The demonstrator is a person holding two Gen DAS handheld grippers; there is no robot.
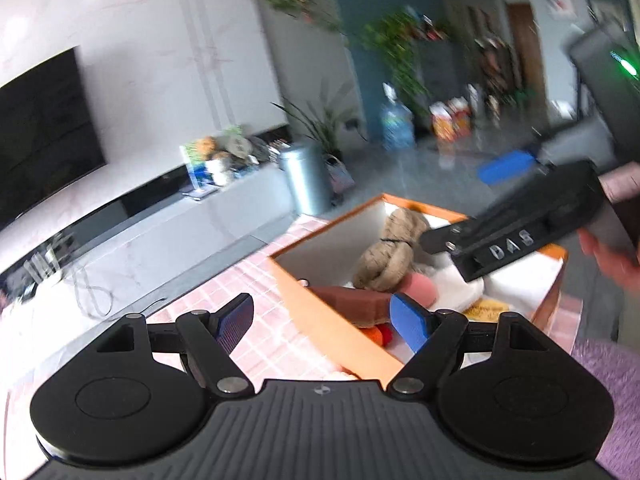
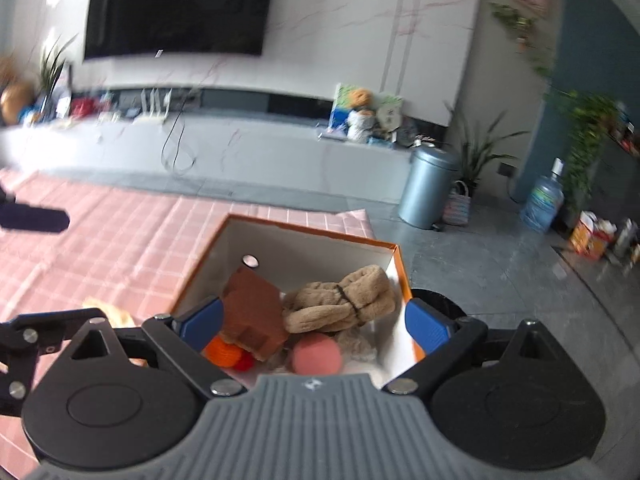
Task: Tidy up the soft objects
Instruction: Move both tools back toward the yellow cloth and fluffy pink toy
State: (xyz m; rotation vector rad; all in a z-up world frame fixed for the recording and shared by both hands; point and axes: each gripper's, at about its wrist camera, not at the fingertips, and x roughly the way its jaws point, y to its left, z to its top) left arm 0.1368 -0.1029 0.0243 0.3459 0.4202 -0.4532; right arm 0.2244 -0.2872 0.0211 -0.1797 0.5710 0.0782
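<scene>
An orange-rimmed cardboard box (image 2: 304, 230) stands on a pink checked cloth (image 2: 100, 240). Inside lie a tan knotted plush (image 2: 344, 304), a brown sponge block (image 2: 252, 312), a pink round piece (image 2: 316, 356), an orange ball (image 2: 224, 354) and some white fluff. My right gripper (image 2: 316, 324) hangs open just above the box with nothing between its blue pads. My left gripper (image 1: 322, 320) is open and empty over the box's (image 1: 416, 206) near left wall. A pale yellowish soft thing (image 2: 112, 312) lies on the cloth left of the box, half hidden.
The right gripper's black body (image 1: 520, 232) and a hand (image 1: 616, 256) hover over the box's far side. A purple sleeve (image 1: 608, 392) is at lower right. On the floor beyond stand a grey bin (image 2: 426, 188), a water bottle (image 2: 544, 204) and potted plants (image 2: 476, 156).
</scene>
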